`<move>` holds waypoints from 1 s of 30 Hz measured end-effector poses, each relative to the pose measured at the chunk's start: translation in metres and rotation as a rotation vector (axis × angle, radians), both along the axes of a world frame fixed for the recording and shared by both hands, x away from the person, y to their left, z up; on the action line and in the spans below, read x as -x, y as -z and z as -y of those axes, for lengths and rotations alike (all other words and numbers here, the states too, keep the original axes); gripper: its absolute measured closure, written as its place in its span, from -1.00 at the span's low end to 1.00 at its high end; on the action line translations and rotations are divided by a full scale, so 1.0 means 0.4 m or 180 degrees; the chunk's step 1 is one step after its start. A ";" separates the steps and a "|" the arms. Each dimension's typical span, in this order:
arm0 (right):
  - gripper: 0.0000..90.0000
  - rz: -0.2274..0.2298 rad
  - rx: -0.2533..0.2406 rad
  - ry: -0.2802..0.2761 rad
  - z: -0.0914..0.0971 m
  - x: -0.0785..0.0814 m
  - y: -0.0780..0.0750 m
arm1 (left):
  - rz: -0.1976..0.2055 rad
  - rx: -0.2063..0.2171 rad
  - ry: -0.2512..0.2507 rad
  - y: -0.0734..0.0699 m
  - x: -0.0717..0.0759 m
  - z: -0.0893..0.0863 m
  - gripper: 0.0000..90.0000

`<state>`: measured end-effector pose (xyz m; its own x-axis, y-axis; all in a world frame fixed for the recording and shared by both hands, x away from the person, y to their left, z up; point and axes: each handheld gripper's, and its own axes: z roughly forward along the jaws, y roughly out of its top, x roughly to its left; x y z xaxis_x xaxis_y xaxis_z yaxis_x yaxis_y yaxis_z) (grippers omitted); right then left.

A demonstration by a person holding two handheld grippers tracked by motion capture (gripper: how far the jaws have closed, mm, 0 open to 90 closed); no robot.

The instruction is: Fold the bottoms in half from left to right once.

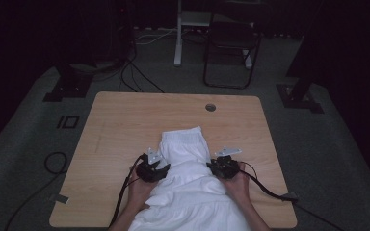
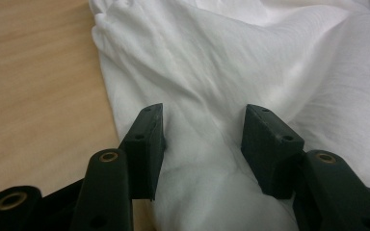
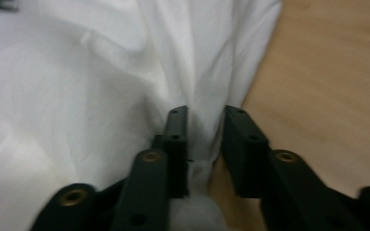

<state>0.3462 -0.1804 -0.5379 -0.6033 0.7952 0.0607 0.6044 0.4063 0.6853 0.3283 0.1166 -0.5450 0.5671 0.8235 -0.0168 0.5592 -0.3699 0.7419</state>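
Note:
A white garment with an elastic waistband at its far end lies crumpled on the wooden table, hanging over the near edge. My left gripper is at the garment's left edge. In the left gripper view its jaws stand wide apart, with a soft ridge of the cloth between them. My right gripper is at the garment's right edge. In the right gripper view a gathered fold of the cloth runs between the narrow jaws, loose against the right pad.
A round cable hole is near the table's far edge. Bare wood lies left of the cloth and right of it. A dark chair and floor cables stand off the table. A cable trails from the right gripper.

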 end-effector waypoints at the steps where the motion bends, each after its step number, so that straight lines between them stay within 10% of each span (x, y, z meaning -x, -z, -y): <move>1: 0.34 -0.0049 0.0082 0.0009 0.000 0.002 -0.007 | -0.0010 -0.0008 0.0009 -0.001 0.000 0.000 0.12; 7: 0.01 0.0365 -0.0124 0.0057 0.007 -0.043 -0.064 | -0.0023 -0.0009 0.0002 -0.002 -0.006 0.001 0.08; 13: 0.03 0.0350 -0.0203 -0.0155 -0.043 -0.110 -0.067 | 0.0045 0.0011 -0.0018 -0.013 -0.007 -0.004 0.03; 18: 0.97 0.0330 0.0160 -0.0247 -0.073 -0.146 -0.048 | 0.0072 -0.0011 0.0003 -0.012 -0.001 0.000 0.02; 22: 0.97 0.0505 -0.0045 0.0123 -0.052 -0.164 -0.075 | 0.0024 -0.0018 0.0007 -0.008 -0.003 0.001 0.02; 30: -0.26 0.0303 -0.0395 0.0017 -0.043 -0.214 -0.047 | -0.0006 0.0002 0.0006 -0.001 -0.007 0.004 0.02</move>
